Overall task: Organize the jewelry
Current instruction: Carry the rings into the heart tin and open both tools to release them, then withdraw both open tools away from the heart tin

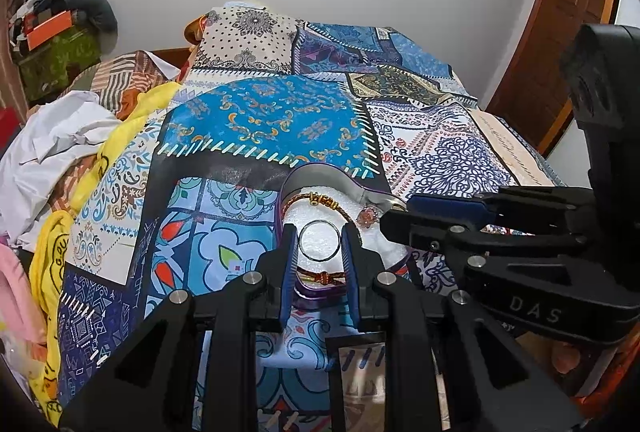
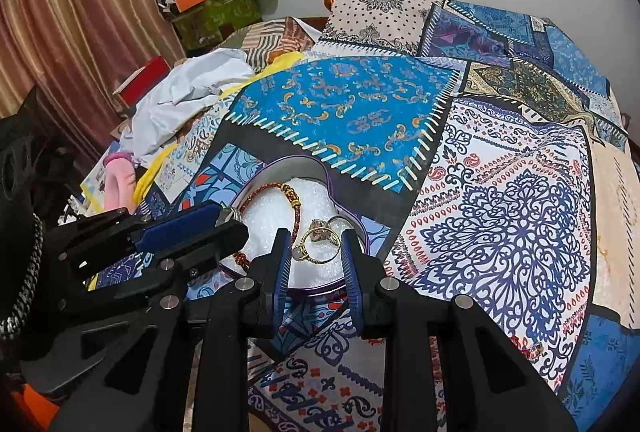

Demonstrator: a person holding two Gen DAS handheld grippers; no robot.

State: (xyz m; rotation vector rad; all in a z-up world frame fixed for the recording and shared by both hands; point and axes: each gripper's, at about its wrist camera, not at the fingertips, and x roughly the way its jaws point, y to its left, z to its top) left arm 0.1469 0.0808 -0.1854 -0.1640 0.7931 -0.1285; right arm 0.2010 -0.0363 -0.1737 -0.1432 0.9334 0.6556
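Left gripper (image 1: 320, 244) nearest in its own view, blue pads closed against both sides of a silver ring (image 1: 320, 240), held over the white foam of the heart-shaped tin (image 1: 316, 169). Right gripper (image 2: 316, 252) over the same tin, fingers apart, nothing between them; gold ring (image 2: 316, 252) lying on the foam below the gap. Pink-stone ring (image 2: 320, 228) just beyond it. Red-and-gold cord bracelet (image 2: 294, 197) curves along the tin's far and left edge; the left gripper's finger covers part of it in the right wrist view. Tin sits on a patchwork bedspread (image 2: 352, 103). Further left, crumpled white cloth (image 2: 188, 87), yellow fabric (image 1: 52, 248). Striped curtain (image 2: 80, 23) behind.
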